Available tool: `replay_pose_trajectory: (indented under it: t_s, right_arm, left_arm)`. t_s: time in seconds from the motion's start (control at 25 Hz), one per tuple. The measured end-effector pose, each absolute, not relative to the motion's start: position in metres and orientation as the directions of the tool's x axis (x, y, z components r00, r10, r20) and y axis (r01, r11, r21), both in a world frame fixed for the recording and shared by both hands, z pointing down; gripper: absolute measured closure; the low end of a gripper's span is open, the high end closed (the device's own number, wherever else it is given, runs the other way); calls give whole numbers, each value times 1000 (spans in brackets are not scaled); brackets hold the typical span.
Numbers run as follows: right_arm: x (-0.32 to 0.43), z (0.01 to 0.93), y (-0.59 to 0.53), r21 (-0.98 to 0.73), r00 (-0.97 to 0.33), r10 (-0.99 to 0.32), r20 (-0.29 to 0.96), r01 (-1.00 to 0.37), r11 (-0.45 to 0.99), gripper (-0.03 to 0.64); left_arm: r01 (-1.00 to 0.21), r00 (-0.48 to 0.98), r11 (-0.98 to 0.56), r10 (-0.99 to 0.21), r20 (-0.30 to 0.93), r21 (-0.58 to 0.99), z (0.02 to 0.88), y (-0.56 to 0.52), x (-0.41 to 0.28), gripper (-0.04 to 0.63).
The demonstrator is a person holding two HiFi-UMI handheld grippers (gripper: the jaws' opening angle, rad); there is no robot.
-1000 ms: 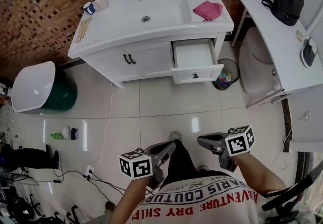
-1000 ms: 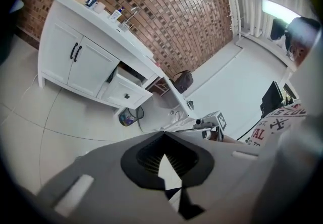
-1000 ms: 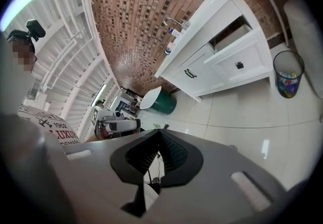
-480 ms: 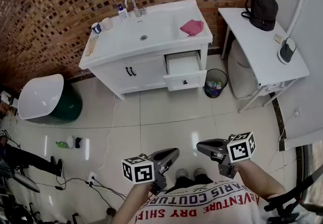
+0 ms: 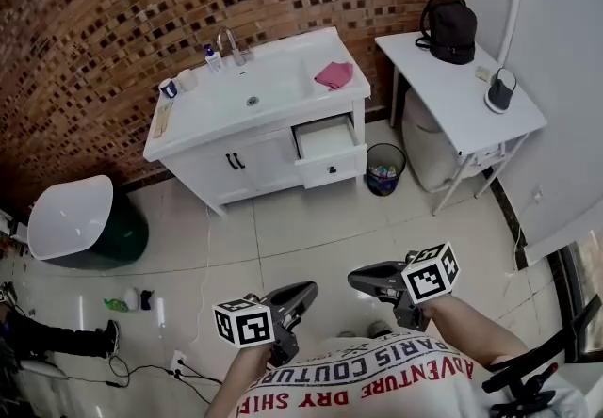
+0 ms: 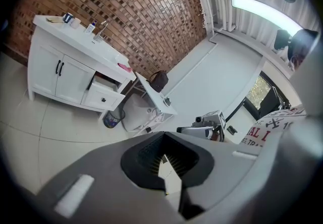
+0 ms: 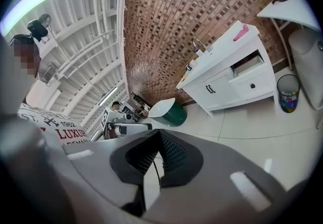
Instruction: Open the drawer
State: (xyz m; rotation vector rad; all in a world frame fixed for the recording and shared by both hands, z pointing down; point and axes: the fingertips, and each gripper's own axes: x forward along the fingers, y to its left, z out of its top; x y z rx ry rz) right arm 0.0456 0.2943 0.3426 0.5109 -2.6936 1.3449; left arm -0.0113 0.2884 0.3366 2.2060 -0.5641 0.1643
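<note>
Drawer [image 5: 328,151] stands pulled out of the vanity [image 5: 264,164], right side, under the pink cloth [image 5: 334,75]. My left hand-held gripper [image 5: 307,291] and right hand-held gripper [image 5: 354,277] have jaws together, empty, well apart from it. Looks done; I'd stay clear of it.

Head view high, facing down, gripper views low, distant, all sharing vanity [image 5: 203,115]

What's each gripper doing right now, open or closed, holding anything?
Left gripper: closed, holding nothing.
Right gripper: closed, holding nothing.
</note>
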Motion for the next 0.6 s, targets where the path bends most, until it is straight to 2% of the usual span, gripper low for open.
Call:
replay_pose_trajectory:
  t_s: [0.6]
  right_arm:
    - [48, 343, 295, -755, -938, -246, 245, -343, 559, 611]
  left_arm:
    - [-443, 895, -565, -321, 309, 696, 334, 293, -11, 603]
